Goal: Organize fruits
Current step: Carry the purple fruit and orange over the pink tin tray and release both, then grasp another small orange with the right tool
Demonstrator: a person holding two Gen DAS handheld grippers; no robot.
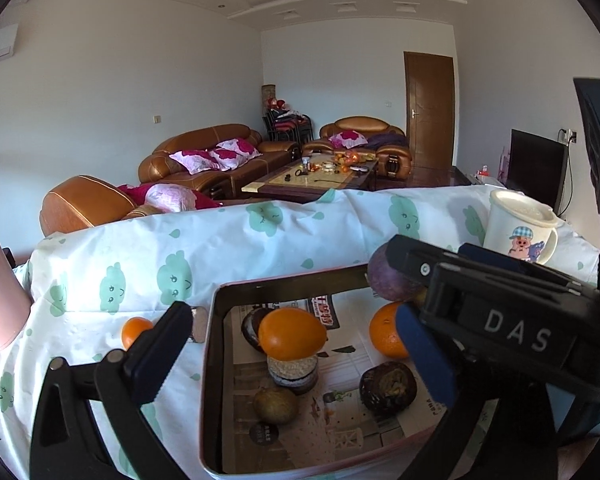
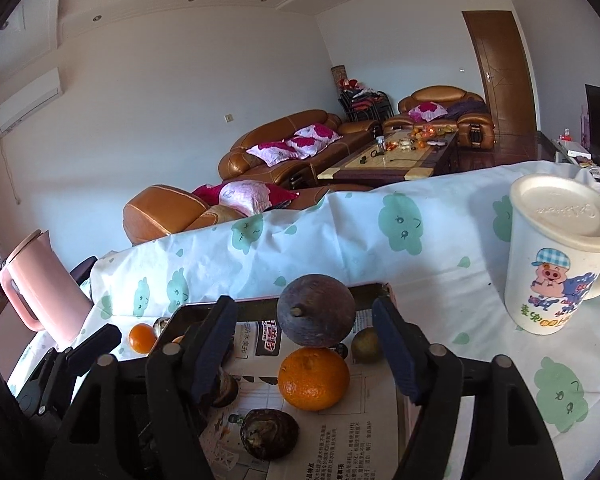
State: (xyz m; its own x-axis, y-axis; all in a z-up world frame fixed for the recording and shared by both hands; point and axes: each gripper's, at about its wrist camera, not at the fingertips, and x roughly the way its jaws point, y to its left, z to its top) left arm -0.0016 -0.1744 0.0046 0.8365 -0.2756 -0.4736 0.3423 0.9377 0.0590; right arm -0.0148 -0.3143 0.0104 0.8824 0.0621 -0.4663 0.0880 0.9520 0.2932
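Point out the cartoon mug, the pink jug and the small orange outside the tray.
cartoon mug point(image 2: 556, 280), right wrist view, printed side wall.
pink jug point(image 2: 40, 284), right wrist view, body.
small orange point(image 1: 134, 331), left wrist view, visible peel.

Oranges point(image 2: 313, 378), dark passionfruits point(image 2: 315, 311) in paper-lined tin point(image 1: 211, 364)

Bare tablecloth point(image 2: 440, 292) at centre right of the right wrist frame offers open passage between the tin box point(image 2: 384, 290) and the lidded mug point(image 2: 556, 264). Lower left, a pink jug point(image 2: 40, 280) crowds the table's edge, with a small orange point(image 2: 142, 338) beside the box wall.
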